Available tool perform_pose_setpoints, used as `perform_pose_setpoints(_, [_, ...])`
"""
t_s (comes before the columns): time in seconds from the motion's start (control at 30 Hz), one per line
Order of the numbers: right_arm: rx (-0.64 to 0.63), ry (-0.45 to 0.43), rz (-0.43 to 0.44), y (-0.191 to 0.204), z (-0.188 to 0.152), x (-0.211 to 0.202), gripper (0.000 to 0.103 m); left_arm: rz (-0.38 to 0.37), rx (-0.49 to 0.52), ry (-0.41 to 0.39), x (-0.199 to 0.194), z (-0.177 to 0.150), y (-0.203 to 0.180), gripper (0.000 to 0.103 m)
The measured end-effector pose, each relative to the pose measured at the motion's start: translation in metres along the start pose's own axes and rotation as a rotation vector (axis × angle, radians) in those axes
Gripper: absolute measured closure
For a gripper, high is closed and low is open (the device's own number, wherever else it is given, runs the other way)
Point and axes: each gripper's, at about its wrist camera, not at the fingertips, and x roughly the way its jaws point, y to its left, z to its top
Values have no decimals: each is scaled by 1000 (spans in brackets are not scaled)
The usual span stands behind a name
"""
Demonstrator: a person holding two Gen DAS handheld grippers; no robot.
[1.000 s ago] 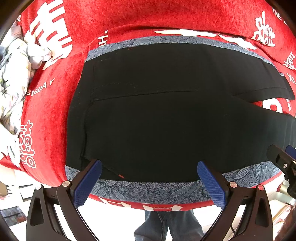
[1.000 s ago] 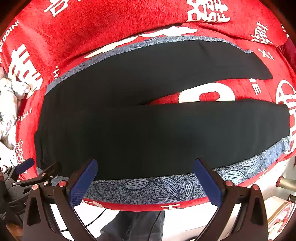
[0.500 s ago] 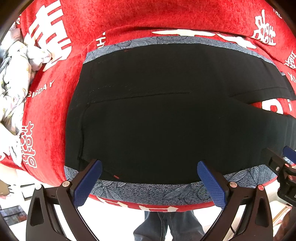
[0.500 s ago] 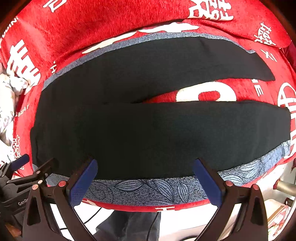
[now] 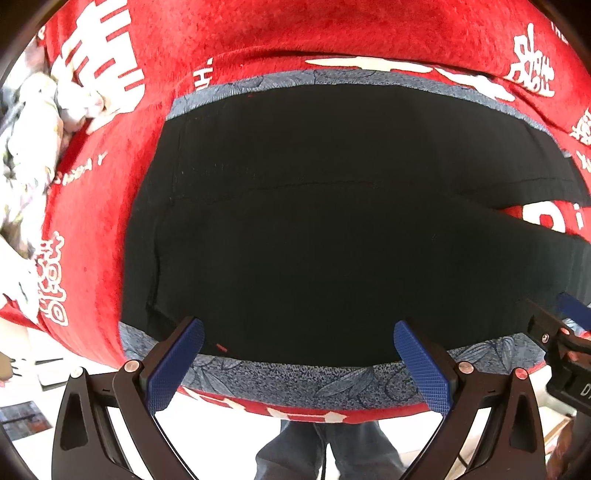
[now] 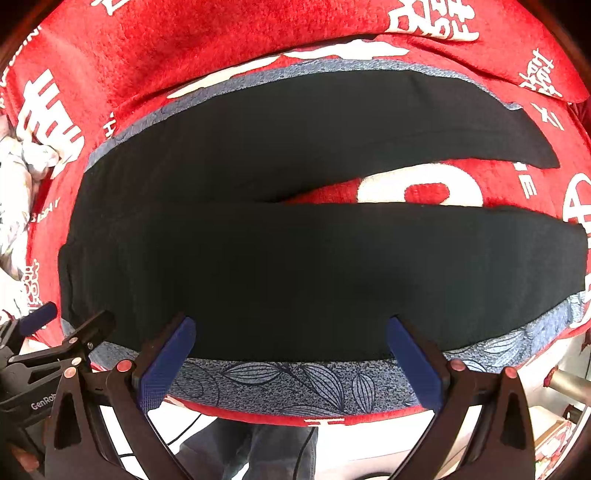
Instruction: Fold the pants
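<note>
Black pants [image 5: 325, 229] lie flat on a blue-grey leaf-print mat [image 5: 280, 380], waist to the left, both legs spread apart to the right [image 6: 332, 266]. My left gripper [image 5: 299, 354] is open and empty, hovering over the near edge of the pants by the waist. My right gripper [image 6: 291, 354] is open and empty over the near leg's lower edge. Each gripper shows at the edge of the other's view: the right one in the left wrist view [image 5: 554, 325], the left one in the right wrist view [image 6: 62, 325].
A red blanket with white lettering [image 5: 332, 33] covers the table under the mat. A crumpled white floral cloth [image 5: 26, 140] lies at the far left. The table's near edge runs just under the grippers; a person's jeans [image 5: 325, 450] show below it.
Both grippers have moved slightly forward and closer to the near edge of the pants. The jaws stay open and the pants have not moved.
</note>
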Motion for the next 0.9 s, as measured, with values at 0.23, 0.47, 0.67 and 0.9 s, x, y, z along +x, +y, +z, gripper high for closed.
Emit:
perform_pose_setpoints(0.23, [132,31,500,-3,-17,12,1,-162,-85,-15,7,-15,52,0])
perform_pose_setpoints(0.47, [169,233,788,49,-83,80,16,-297,-185,-39,18,-44,117,0])
perform_pose_setpoints(0.67, [244,204,796,60,-110,109,16,-424,-256,-11,41,-73,149,0])
perform_pose_setpoints(0.9, [313,88,885,52,-104,98,16,-585,-316,29,65,-99,159,0])
